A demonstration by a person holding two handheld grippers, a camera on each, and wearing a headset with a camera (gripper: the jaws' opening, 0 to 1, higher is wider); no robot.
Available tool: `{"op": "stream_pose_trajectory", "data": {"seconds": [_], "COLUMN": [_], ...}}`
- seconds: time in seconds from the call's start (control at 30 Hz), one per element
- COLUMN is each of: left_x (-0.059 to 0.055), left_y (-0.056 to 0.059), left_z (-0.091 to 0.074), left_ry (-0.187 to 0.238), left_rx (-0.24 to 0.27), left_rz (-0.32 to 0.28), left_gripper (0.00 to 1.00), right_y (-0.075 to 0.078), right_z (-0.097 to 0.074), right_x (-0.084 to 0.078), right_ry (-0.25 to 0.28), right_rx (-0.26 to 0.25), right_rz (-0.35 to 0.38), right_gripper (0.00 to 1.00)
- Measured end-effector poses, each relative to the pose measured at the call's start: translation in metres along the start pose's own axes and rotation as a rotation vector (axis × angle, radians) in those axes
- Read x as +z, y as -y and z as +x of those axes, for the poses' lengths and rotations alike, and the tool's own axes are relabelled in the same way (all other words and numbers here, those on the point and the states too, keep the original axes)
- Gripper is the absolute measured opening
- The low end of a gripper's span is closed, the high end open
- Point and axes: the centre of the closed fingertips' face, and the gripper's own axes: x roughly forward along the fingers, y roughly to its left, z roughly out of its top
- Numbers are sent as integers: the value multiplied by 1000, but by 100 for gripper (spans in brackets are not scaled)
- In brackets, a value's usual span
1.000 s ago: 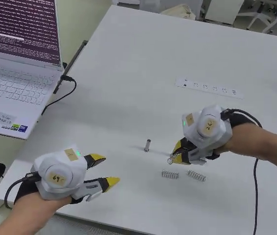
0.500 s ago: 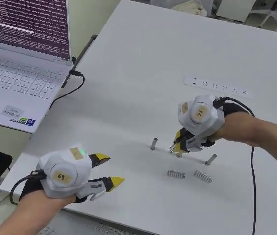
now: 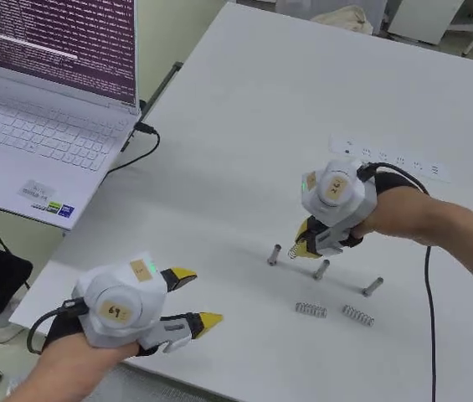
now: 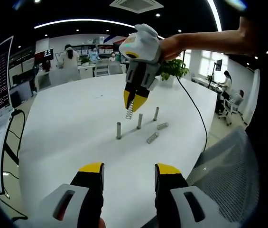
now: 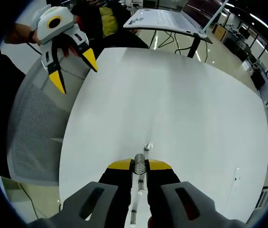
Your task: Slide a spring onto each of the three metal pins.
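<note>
We are pinching a small coiled metal spring [image 5: 139, 160] between the tips of our right tongs [image 3: 296, 249], holding it just above three upright grey metal pins [image 3: 321, 269] on the white bench [image 3: 244, 126]. Our left tongs [image 4: 129, 167] are hovering open, well apart.

three pins [image 3: 275, 255] [image 3: 321, 269] [image 3: 372, 286], three springs [image 3: 293, 250] [image 3: 310, 310] [image 3: 357, 316], one laptop [image 3: 43, 126]

right gripper [image 3: 306, 246] jaws pinch a spring [image 3: 293, 250], held between leftmost pin [image 3: 275, 255] and middle pin [image 3: 321, 270] | third pin [image 3: 372, 287] upright to the right | loose spring [image 3: 310, 310] and second loose spring [image 3: 357, 316] lie flat on table [image 3: 244, 126] near the pins | left gripper [image 3: 195, 297] jaws spread, near front edge, well apart from the pins | laptop [image 3: 43, 126] at left
</note>
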Motion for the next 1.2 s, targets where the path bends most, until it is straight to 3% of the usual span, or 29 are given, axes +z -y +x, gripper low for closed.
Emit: {"op": "stream_pose_trajectory", "data": {"seconds": [0.5, 1.2], "left_x": [-5, -7], "left_y": [-8, -17], "left_z": [-8, -14], "left_ry": [2, 1], "left_rx": [25, 49], "left_rz": [-31, -60], "left_gripper": [39, 38], "right_y": [17, 17], "right_z": [6, 18], "right_x": [10, 8], "right_ry": [-24, -54], "right_rx": [13, 51], "right_rz": [-33, -59], "right_gripper": [8, 9]}}
